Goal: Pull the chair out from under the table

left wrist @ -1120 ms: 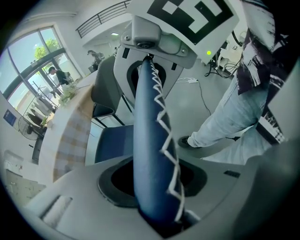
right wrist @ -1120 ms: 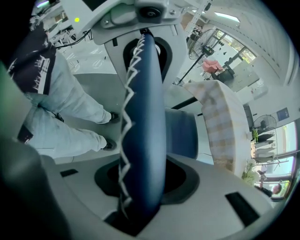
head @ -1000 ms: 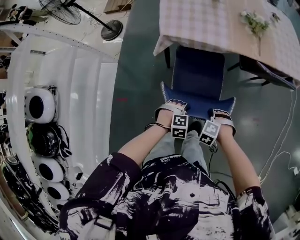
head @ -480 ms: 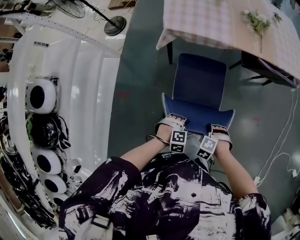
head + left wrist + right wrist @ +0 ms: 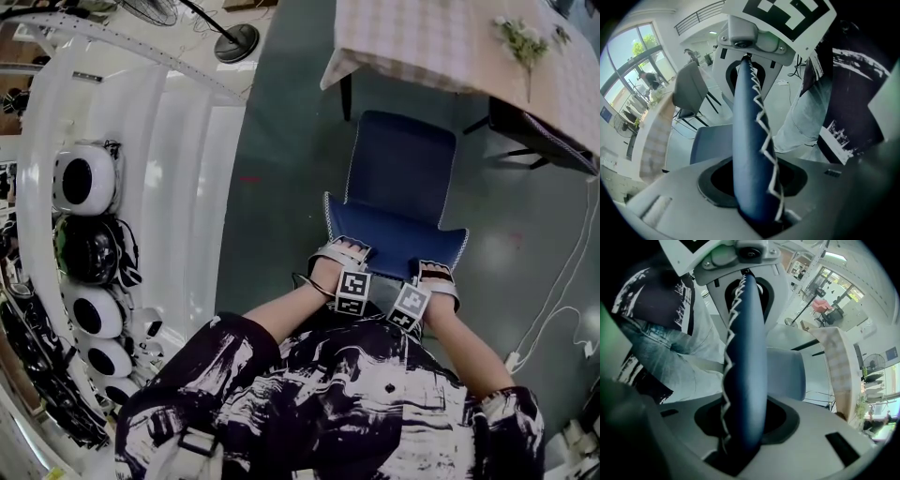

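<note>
A blue chair [image 5: 403, 178] with white zigzag stitching on its backrest stands on the grey floor, its seat just outside the checked-cloth table [image 5: 450, 42]. My left gripper [image 5: 342, 264] is shut on the top edge of the backrest [image 5: 750, 140] near its left corner. My right gripper [image 5: 431, 278] is shut on the same edge [image 5: 743, 376] near the right corner. In both gripper views the blue padded edge runs straight between the jaws. The person stands right behind the chair.
A white curved counter [image 5: 178, 159] with round helmets [image 5: 84, 183] runs along the left. A fan base [image 5: 234, 42] stands at the far left of the table. A dark chair [image 5: 534, 136] sits under the table's right side. A cable [image 5: 562, 281] trails on the floor at right.
The chair has slid back out from under the table toward the person, with both grippers still clamped on its backrest. More of the seat shows now.
</note>
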The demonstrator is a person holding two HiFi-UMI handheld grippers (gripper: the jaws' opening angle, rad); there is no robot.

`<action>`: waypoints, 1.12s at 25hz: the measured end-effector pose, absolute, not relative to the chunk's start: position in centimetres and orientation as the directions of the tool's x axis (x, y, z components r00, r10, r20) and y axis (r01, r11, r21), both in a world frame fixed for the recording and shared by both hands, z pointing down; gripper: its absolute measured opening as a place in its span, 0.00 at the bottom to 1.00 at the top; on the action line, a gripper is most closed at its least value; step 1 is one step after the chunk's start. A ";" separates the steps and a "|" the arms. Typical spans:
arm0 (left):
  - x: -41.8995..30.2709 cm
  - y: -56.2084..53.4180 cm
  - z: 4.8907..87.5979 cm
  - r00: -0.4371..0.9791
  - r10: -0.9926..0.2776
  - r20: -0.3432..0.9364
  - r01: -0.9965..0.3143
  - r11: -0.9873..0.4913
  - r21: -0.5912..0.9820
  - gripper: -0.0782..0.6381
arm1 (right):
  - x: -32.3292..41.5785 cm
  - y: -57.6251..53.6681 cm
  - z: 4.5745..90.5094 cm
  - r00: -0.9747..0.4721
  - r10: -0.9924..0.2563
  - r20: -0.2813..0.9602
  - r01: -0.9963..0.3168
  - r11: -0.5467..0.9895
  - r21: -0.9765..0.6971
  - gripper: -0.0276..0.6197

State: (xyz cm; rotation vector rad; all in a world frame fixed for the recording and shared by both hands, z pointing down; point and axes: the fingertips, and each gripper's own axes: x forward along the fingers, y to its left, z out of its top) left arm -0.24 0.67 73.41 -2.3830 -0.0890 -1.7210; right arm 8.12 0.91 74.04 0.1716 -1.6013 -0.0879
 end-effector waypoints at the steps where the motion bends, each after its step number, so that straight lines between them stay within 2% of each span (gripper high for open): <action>1: -0.3 1.0 73.4 0.320 -0.066 0.945 0.166 -0.978 -0.125 0.34 | 7.9 1.2 73.7 -0.032 -0.162 0.986 -0.065 0.985 0.160 0.26; 9: -0.5 2.0 73.4 0.321 -0.055 0.946 0.162 -0.980 -0.112 0.35 | 7.6 1.8 73.6 -0.035 -0.183 0.982 -0.067 0.981 0.180 0.28; 14: -0.9 2.9 72.5 0.323 0.061 0.944 0.180 -0.984 0.003 0.53 | 7.1 2.3 71.7 -0.122 -0.128 0.984 -0.035 0.992 0.124 0.37; 16: -1.3 3.0 71.1 0.332 0.111 0.937 0.205 -0.978 0.043 0.52 | 6.9 2.4 69.5 -0.210 -0.093 0.973 0.005 0.995 0.097 0.37; 18: -2.2 2.8 69.1 0.344 0.179 0.922 0.210 -0.971 0.110 0.46 | 7.5 2.6 67.5 -0.271 -0.028 0.962 0.020 0.999 0.035 0.37; 19: -2.7 2.5 67.9 0.350 0.214 0.912 0.201 -0.968 0.150 0.45 | 7.8 2.6 66.5 -0.298 0.017 0.955 -0.006 1.000 -0.019 0.39; 22: -3.9 0.7 64.3 0.395 0.275 0.876 0.141 -0.961 0.238 0.39 | 8.3 0.8 63.3 -0.397 0.089 0.913 -0.175 0.970 -0.171 0.37; 23: -3.7 -0.3 62.9 0.433 0.277 0.858 0.106 -0.961 0.256 0.33 | 8.4 -0.6 62.1 -0.443 0.077 0.893 -0.248 0.947 -0.205 0.34; 25: -2.6 -2.9 60.0 0.543 0.248 0.803 0.016 -0.959 0.285 0.31 | 8.3 -4.1 59.5 -0.533 0.004 0.846 -0.378 0.894 -0.242 0.33; 28: -0.4 -7.5 55.5 0.706 0.135 0.695 -0.120 -0.945 0.305 0.31 | 8.1 -10.4 55.2 -0.609 -0.179 0.772 -0.508 0.836 -0.206 0.31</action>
